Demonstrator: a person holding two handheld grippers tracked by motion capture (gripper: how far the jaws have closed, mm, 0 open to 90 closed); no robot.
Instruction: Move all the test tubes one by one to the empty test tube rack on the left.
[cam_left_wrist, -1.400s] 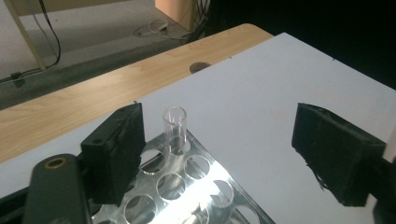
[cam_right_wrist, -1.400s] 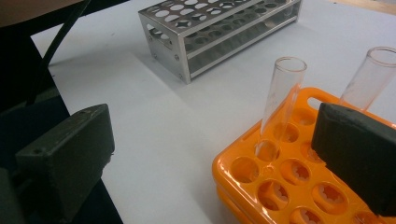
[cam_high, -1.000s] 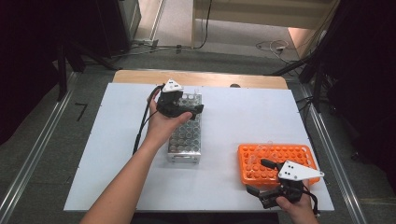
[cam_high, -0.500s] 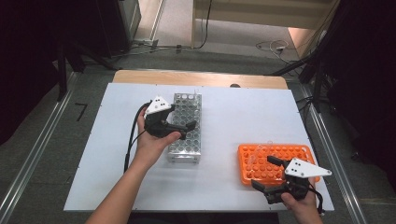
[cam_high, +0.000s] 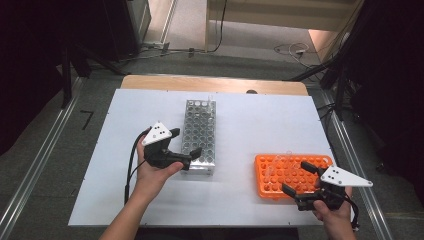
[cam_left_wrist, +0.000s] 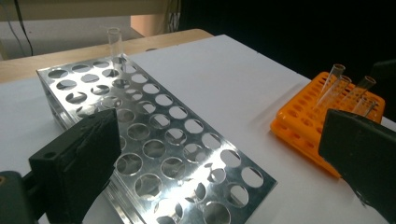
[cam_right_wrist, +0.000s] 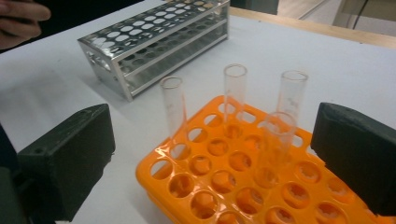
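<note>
At the table's centre stands the metal rack, silvery, one clear tube at its twelve-o'clock end. The left gripper, wide and empty, has drawn back toward seven o'clock; the right gripper gapes by the orange rack.

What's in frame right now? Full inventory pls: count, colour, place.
metal rack: 1, silver, centre of table, long side running away from the person
tube in metal rack: 1, clear, far corner hole
orange rack: 1, orange, near right
tubes in orange rack: 4, clear, upright
table: 1, white top, wood far edge
left gripper: 1, black, open, at metal rack's near end
right gripper: 1, black, open, at orange rack
</note>
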